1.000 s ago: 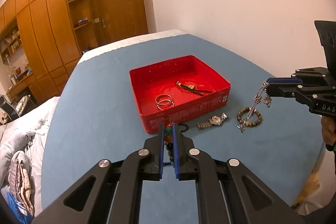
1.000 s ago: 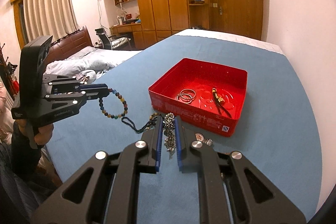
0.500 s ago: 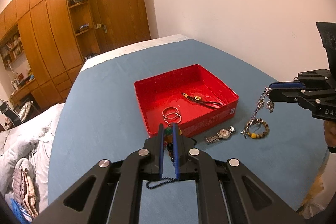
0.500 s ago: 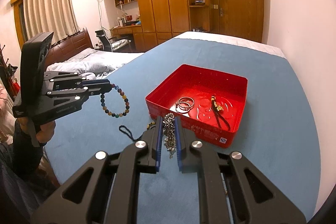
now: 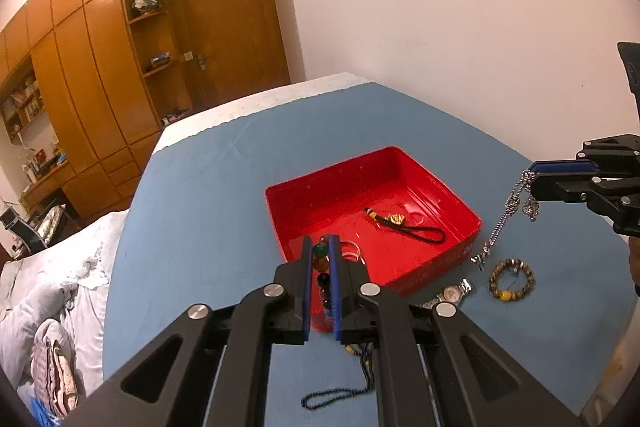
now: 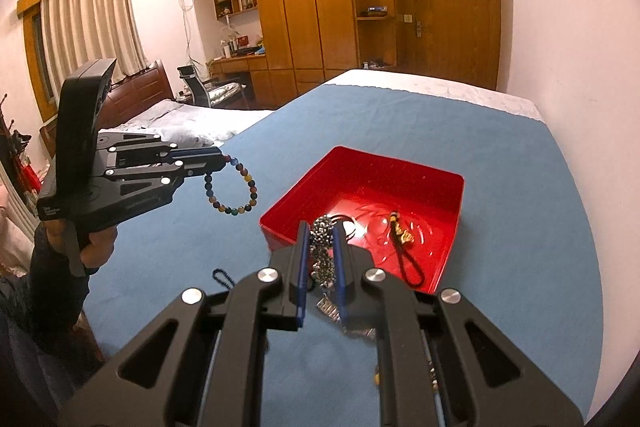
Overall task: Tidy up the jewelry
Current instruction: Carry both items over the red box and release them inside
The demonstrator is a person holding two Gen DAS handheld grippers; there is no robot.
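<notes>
Left gripper (image 5: 320,259) clamped on multicoloured bead bracelet (image 6: 236,187), right gripper (image 6: 322,247) clamped on silver chain necklace (image 5: 506,211); both lifted higher and carried nearer the red tray (image 5: 280,215) than a second ago, so drop-off judged imminent. Left view only: wristwatch (image 5: 450,293) and brown bead bracelet (image 5: 512,279) on blue cloth (image 5: 192,227); right view only: full bracelet loop hanging free.

A multicoloured bead bracelet (image 6: 232,187) and a silver chain necklace (image 5: 506,211) hang pinched above the blue cloth. In the open red tray (image 5: 460,205) lie silver rings (image 5: 352,249) and a black cord charm (image 5: 404,223); a watch (image 5: 450,293) and brown bead bracelet (image 5: 512,275) lie just beside it.
</notes>
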